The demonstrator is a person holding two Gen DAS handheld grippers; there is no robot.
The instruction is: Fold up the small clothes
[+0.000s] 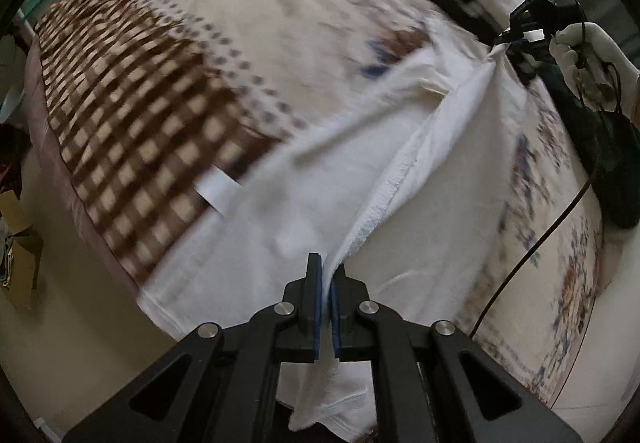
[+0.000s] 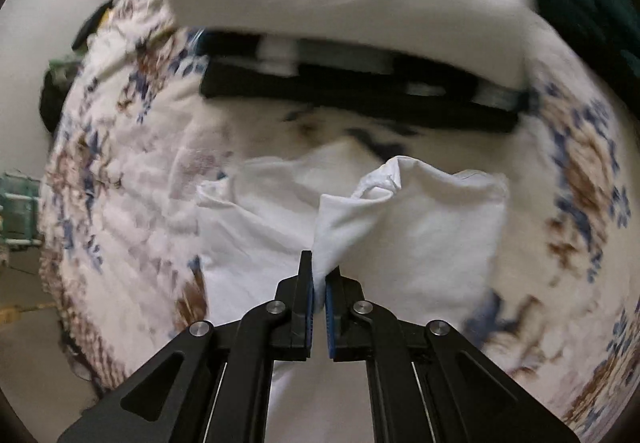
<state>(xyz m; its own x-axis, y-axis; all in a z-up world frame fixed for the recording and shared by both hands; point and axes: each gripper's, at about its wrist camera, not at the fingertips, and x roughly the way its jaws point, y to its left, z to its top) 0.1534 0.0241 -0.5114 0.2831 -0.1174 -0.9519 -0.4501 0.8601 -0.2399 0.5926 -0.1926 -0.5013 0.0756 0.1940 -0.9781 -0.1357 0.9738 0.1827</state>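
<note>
Left wrist: white garment (image 1: 280, 211) between fingers (image 1: 314, 295)

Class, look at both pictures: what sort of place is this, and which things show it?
Probably a bedroom at home: a bed under a patterned bedspread, folded clothes stacked on it, a cardboard box on the floor.

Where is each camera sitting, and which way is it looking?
Left wrist view: sits on the left gripper, looking down along its fingers at the white garment on the patterned bedspread; the right gripper and a white-gloved hand show far off.
Right wrist view: sits on the right gripper, looking down at a bunched white fold, with a stack of folded clothes beyond; only its own black fingers show.
Shared: the same white garment, pinched by both grippers, and the same bedspread.
</note>
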